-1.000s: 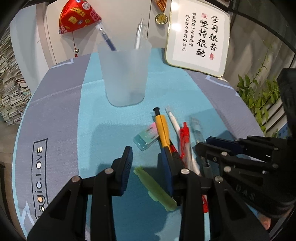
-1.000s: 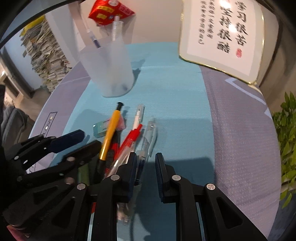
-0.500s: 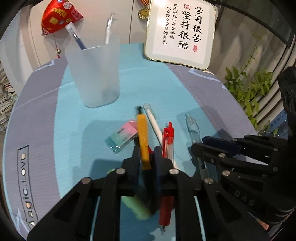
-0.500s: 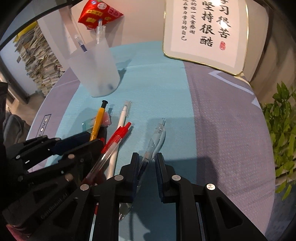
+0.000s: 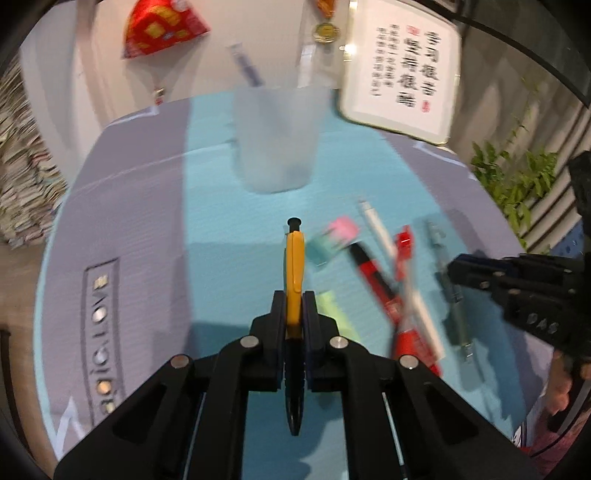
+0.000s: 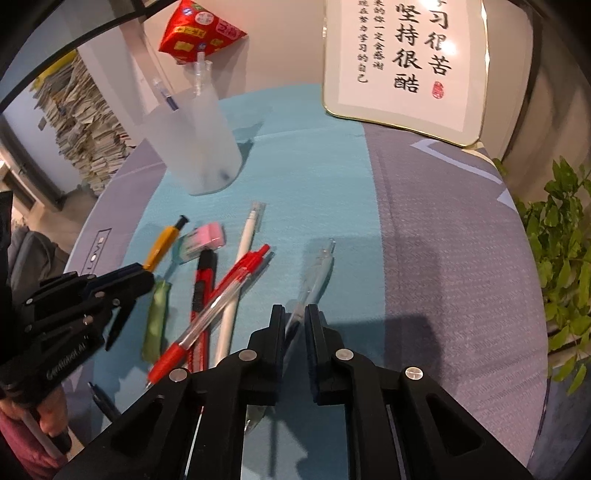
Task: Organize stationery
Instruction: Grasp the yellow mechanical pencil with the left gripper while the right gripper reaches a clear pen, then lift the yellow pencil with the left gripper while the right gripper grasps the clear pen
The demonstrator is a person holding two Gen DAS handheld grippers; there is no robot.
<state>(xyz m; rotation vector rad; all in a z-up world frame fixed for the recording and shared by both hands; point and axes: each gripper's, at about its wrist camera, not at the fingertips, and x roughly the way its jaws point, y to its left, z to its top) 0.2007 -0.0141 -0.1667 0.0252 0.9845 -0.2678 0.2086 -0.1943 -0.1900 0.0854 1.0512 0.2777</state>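
Note:
My left gripper (image 5: 294, 308) is shut on a yellow pen (image 5: 294, 266) and holds it above the mat, pointing at the frosted cup (image 5: 277, 138); it also shows in the right wrist view (image 6: 162, 245). My right gripper (image 6: 295, 315) is shut on a clear pen (image 6: 314, 282) that is lifted a little over the mat. On the mat lie a red pen (image 6: 221, 301), a white pen (image 6: 240, 266), a red-black cutter (image 6: 203, 288), a pink-green eraser (image 6: 201, 242) and a green item (image 6: 157, 317). The cup (image 6: 195, 144) holds two pens.
A framed calligraphy sign (image 6: 402, 62) leans at the back right. A red packet (image 6: 199, 31) hangs behind the cup. Green plants (image 6: 565, 236) stand off the table's right edge. Paper stacks (image 6: 85, 122) are at the left.
My left gripper has shut on the yellow pen, lifted it off the pile and swung left toward the cup. My right gripper has raised the clear pen away from the other pens.

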